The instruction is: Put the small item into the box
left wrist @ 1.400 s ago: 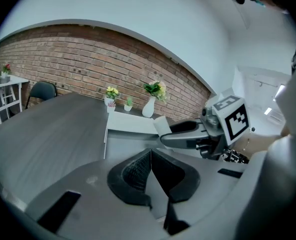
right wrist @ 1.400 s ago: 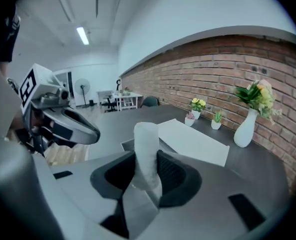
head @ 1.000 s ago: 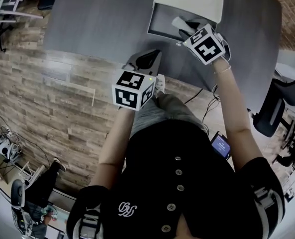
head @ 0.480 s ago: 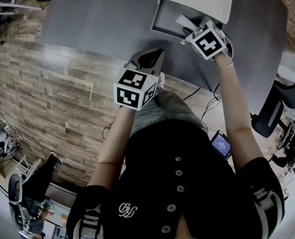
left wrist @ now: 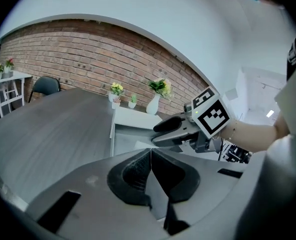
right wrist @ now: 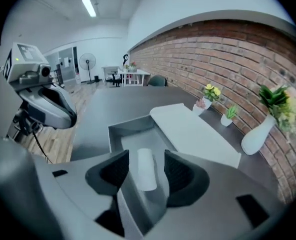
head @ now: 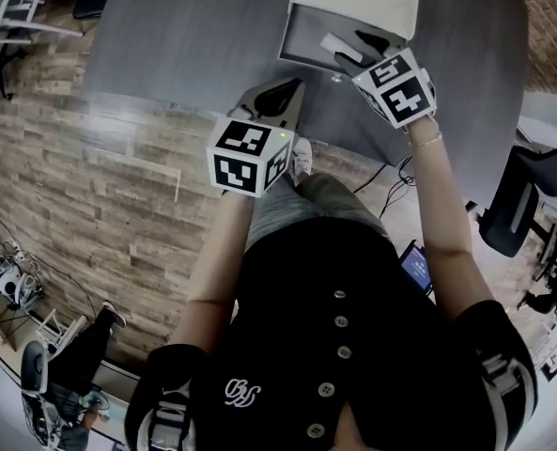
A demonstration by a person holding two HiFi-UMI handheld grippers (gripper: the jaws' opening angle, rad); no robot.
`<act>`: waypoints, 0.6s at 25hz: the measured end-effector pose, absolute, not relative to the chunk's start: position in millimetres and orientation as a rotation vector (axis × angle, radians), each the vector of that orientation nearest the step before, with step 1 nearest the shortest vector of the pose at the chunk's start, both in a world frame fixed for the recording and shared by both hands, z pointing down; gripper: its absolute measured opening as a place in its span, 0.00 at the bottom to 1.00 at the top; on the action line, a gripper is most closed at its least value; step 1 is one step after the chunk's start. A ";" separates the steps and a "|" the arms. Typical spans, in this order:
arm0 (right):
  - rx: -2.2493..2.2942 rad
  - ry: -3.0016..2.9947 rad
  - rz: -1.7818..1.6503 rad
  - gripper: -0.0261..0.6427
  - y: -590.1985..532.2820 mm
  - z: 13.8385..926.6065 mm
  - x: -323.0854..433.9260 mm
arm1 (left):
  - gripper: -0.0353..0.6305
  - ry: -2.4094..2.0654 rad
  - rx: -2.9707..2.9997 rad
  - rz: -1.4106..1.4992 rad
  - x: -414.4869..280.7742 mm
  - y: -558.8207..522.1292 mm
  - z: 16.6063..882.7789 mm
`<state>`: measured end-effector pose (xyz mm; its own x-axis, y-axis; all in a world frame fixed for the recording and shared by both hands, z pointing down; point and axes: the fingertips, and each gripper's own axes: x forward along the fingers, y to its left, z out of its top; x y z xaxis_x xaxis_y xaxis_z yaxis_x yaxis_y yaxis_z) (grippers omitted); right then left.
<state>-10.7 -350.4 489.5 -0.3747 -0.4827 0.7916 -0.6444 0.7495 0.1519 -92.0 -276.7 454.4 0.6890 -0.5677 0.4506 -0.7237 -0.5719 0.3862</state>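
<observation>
Two hand-held grippers, each carrying one cube with square markers. Left gripper (left wrist: pixel 150 151): jaws clenched together with nothing between them, held above the near edge of one dark grey tabletop (head: pixel 184 36); the head view shows it (head: pixel 283 92) to the left of the box and apart from it. Right gripper (right wrist: pixel 147 156): jaws released and spread, reaching over the near wall of one open grey rectangular box (right wrist: pixel 130 125). One small white cylinder-shaped item (right wrist: pixel 147 169) lies on the box floor, seen in the gap between the right jaws with space on either side, so neither pad touches it; in the head view the item (head: pixel 338 47) sits inside the box (head: pixel 301 36) just ahead of the right gripper (head: pixel 361 47). One flat white lid panel (right wrist: pixel 195 134) runs along the box's far edge, beyond the jaws. Past the lid, by the brick wall: one white vase with greenery (right wrist: pixel 257 134) and two small potted plants, one with yellow flowers (right wrist: pixel 202 104) and one green (right wrist: pixel 227 118). The left gripper view shows the right gripper (left wrist: pixel 175 129) ahead of the left jaws, over the box.
</observation>
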 end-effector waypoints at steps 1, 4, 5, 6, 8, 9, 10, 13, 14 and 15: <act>0.875 -2.076 0.234 0.36 -347.2 480.3 -12.4 | 0.07 -0.993 2.363 0.370 -91.7 -278.2 448.9; 0.971 -2.163 0.239 0.36 -335.9 451.1 -14.4 | 0.07 -1.001 2.406 0.357 -90.0 -280.2 431.6; 1.006 -2.192 0.244 0.36 -331.7 440.9 -14.4 | 0.07 -1.004 2.420 0.351 -88.9 -280.0 425.4; 1.041 -2.222 0.251 0.36 -327.6 430.7 -14.2 | 0.07 -1.006 2.435 0.345 -87.8 -279.9 419.0; 1.114 -2.285 0.268 0.35 -319.9 410.7 -14.4 | 0.07 -1.014 2.467 0.332 -85.9 -279.9 406.4; 1.148 -2.320 0.275 0.34 -315.7 401.2 -14.9 | 0.07 -1.018 2.483 0.325 -84.9 -279.9 400.5; 1.178 -2.356 0.283 0.34 -311.2 392.2 -15.7 | 0.07 -1.021 2.499 0.318 -83.7 -279.7 395.0; 1.222 -2.459 0.303 0.31 -294.4 369.0 -17.8 | 0.07 -1.025 2.540 0.306 -79.6 -277.1 380.3; 1.220 -2.489 0.304 0.28 -288.6 362.1 -18.1 | 0.07 -1.024 2.552 0.306 -78.2 -276.0 376.2; 1.213 -2.516 0.303 0.25 -283.2 355.8 -18.3 | 0.07 -1.019 2.565 0.308 -76.7 -274.9 372.6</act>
